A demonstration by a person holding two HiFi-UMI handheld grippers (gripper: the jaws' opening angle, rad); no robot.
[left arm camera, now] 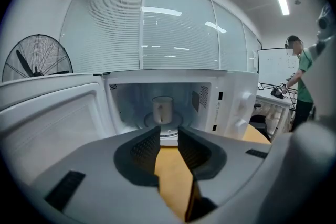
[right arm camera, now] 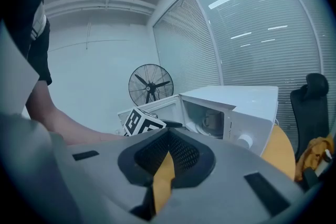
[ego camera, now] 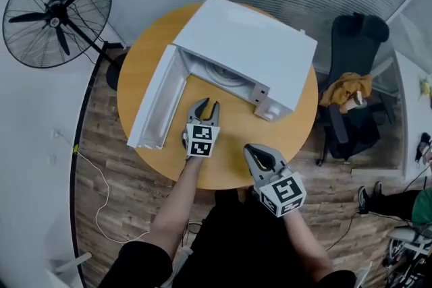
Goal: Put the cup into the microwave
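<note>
A pale cup point(left arm camera: 163, 109) stands upright on the turntable inside the white microwave point(ego camera: 250, 44), whose door point(ego camera: 156, 101) hangs open to the left. It also shows as a faint cup point(right arm camera: 212, 119) in the right gripper view. My left gripper point(ego camera: 208, 106) is open and empty, a short way in front of the microwave opening and pointing at it. The left gripper point(left arm camera: 169, 131) has only tabletop between its jaws. My right gripper point(ego camera: 251, 150) sits nearer the table's front edge, shut on nothing, its tips point(right arm camera: 168, 136) meeting.
The microwave sits on a round wooden table point(ego camera: 233, 152). A standing fan point(ego camera: 57, 13) is at the back left, an office chair point(ego camera: 354, 77) with a yellow cloth at the right. A person point(left arm camera: 302, 76) stands far off to the right.
</note>
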